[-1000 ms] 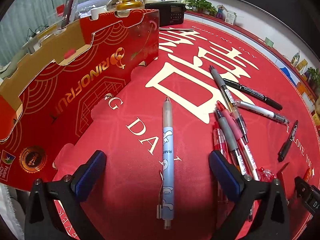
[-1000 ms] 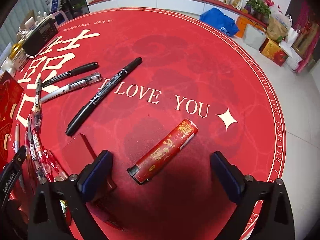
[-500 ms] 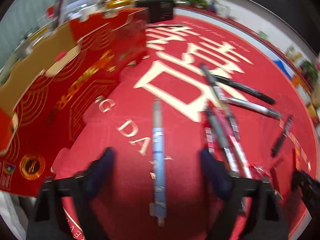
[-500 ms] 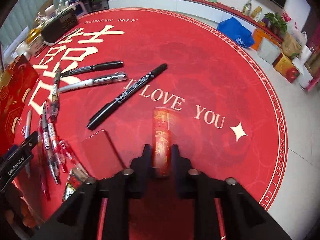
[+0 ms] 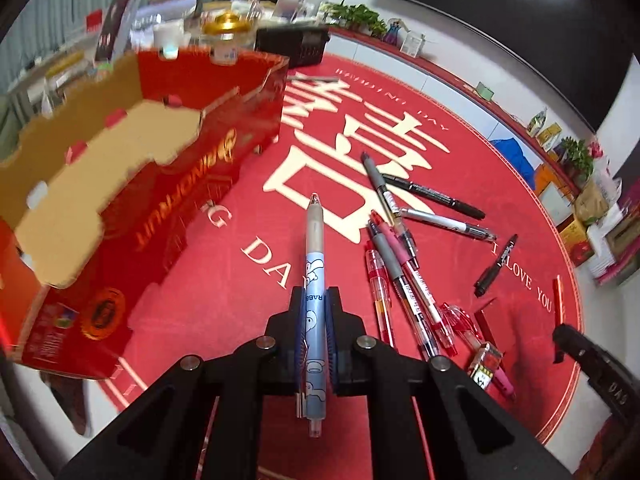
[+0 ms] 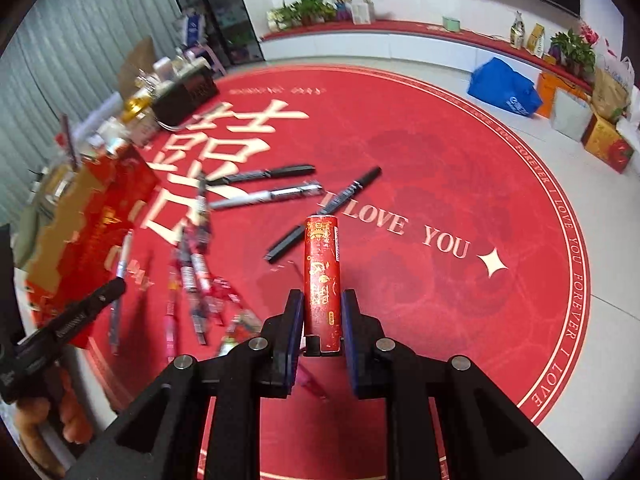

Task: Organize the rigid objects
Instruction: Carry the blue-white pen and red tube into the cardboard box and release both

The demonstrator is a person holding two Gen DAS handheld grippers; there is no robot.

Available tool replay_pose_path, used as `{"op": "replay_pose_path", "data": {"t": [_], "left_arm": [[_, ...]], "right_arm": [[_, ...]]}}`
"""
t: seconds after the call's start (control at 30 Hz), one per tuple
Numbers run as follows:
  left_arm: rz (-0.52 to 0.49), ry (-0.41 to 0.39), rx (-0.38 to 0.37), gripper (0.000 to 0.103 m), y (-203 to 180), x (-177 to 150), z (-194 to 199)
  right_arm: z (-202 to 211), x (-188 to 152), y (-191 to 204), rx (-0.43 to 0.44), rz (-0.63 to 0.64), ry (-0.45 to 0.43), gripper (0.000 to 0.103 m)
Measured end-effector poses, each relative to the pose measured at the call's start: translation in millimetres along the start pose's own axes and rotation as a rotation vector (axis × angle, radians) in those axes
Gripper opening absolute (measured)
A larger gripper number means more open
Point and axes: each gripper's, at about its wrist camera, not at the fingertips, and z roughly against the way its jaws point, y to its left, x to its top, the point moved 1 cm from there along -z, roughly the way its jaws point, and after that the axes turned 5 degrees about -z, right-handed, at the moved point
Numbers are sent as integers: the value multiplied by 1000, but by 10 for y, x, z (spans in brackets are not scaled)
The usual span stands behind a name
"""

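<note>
My left gripper (image 5: 315,312) is shut on a light blue pen (image 5: 314,248) with cartoon prints, lifted off the round red mat (image 5: 224,280), its tip pointing away from me. To its left stands an open red cardboard box (image 5: 160,184) with a tan inside. My right gripper (image 6: 322,312) is shut on a red cylinder (image 6: 321,272) with gold print, held above the mat (image 6: 440,168). A pile of pens (image 5: 400,264) lies right of the blue pen; the same pens (image 6: 196,264) appear blurred in the right wrist view. The left gripper (image 6: 64,320) shows at that view's left edge.
Black markers (image 5: 436,194) and a grey pen (image 5: 448,224) lie farther right, another marker (image 5: 496,264) near the words "I LOVE YOU". A black radio (image 5: 294,46) and clutter stand behind the box. Bags and boxes (image 6: 600,120) line the floor beyond the mat.
Both grippers closed, the left on the blue pen and the right on the red cylinder, then rose off the mat with them. The cylinder turned to point away from me.
</note>
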Motion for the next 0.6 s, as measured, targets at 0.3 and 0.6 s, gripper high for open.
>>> {"op": "replay_pose_path", "data": {"t": [0.3,0.6], "left_arm": [[-127,-87,14,10,-347,24,333],[-124,-143,16,10,-310,117,549]], "right_arm": [[154,2,63,27,-4,-29,20],[258,90,199,51,11,-56,20]]}}
